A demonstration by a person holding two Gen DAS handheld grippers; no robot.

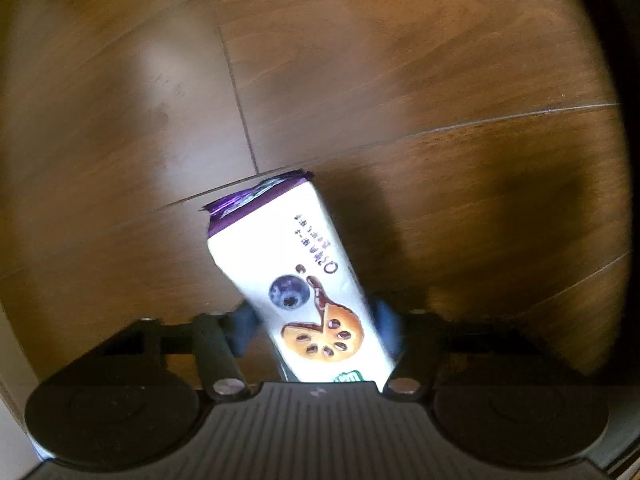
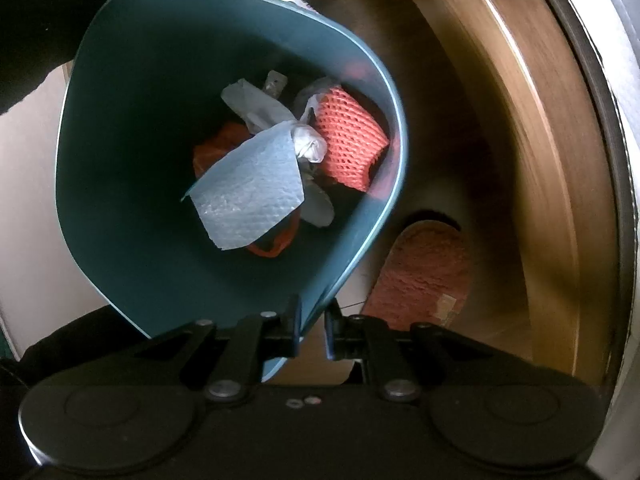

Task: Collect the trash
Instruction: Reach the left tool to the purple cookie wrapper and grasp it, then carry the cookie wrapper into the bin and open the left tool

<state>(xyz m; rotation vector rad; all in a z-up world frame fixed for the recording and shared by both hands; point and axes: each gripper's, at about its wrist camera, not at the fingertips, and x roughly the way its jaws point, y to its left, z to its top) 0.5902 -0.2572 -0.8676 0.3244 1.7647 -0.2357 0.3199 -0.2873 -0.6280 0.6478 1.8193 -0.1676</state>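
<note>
Two tools work: your left tool [image 1: 316, 330] clamps the snack wrapper [image 1: 298, 280] at lower centre; your right tool [image 2: 312, 330] pinches the teal bin [image 2: 120, 160] rim, paper towel [image 2: 248, 196] inside.

White snack wrapper [image 1: 304, 280] with purple torn end, blueberry and pastry print, held tilted above wood floor, torn end pointing away. Teal trash bin [image 2: 120, 208], open top, holds blue-grey paper towel [image 2: 248, 192], orange foam net [image 2: 348, 140], crumpled white plastic [image 2: 260, 104].
</note>
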